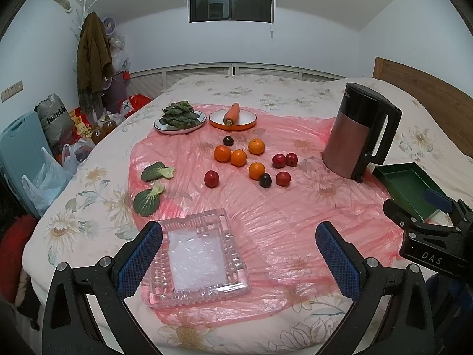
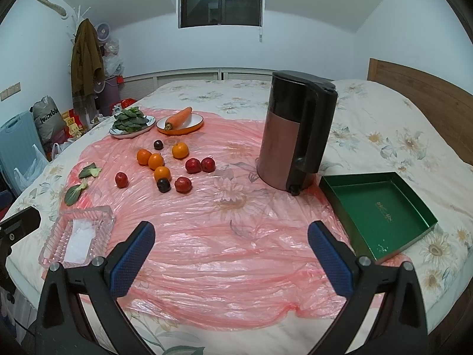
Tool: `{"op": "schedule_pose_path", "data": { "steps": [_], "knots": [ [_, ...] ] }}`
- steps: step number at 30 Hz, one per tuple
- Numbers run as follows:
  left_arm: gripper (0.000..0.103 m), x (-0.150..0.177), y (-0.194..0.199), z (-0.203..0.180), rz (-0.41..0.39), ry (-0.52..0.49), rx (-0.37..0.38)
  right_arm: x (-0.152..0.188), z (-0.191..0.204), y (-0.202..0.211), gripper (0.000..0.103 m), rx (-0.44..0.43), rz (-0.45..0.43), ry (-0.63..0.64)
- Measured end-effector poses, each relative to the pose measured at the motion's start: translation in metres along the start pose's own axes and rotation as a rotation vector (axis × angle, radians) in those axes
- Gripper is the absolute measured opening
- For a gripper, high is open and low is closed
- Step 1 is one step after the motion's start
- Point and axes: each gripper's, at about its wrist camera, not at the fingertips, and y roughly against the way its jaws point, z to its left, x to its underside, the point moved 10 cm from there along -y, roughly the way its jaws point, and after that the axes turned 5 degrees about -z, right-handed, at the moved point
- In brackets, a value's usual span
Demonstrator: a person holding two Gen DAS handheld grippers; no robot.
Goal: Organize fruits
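Several oranges (image 1: 238, 157) (image 2: 155, 161), several red fruits (image 1: 211, 178) (image 2: 193, 165) and two dark plums (image 1: 265, 180) (image 2: 163, 185) lie loose on a pink plastic sheet (image 1: 280, 207) (image 2: 221, 236) spread over the bed. A clear glass tray (image 1: 196, 254) (image 2: 77, 238) sits near the front left. A green box tray (image 1: 409, 188) (image 2: 377, 210) lies at the right. My left gripper (image 1: 239, 250) is open above the glass tray's right part, holding nothing. My right gripper (image 2: 232, 247) is open over bare sheet, also seen in the left wrist view (image 1: 425, 216).
A brown and black kettle (image 1: 359, 136) (image 2: 295, 136) stands right of the fruit. At the back, a plate of greens (image 1: 180, 118) (image 2: 132, 124) and an orange dish with a carrot (image 1: 232, 117) (image 2: 180, 121). Two loose green leaves (image 1: 152, 186) (image 2: 82, 183) lie left. Bags crowd the floor at left.
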Motion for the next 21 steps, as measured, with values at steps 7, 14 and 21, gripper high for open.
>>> {"op": "schedule_pose_path", "data": {
  "steps": [7, 14, 21],
  "knots": [
    [0.102, 0.0006, -0.0008, 0.0014, 0.008, 0.009, -0.001, -0.0006, -0.0007, 0.0003, 0.103, 0.001, 0.001, -0.001],
    [0.102, 0.0007, -0.0008, 0.0028, 0.008, 0.020, 0.003, 0.0027, 0.0014, -0.0019, 0.103, 0.004, 0.002, -0.003],
    [0.102, 0.0010, -0.0006, 0.0036, 0.008, 0.022, -0.001, 0.0035, 0.0025, -0.0023, 0.103, 0.005, 0.002, -0.002]
  ]
}}
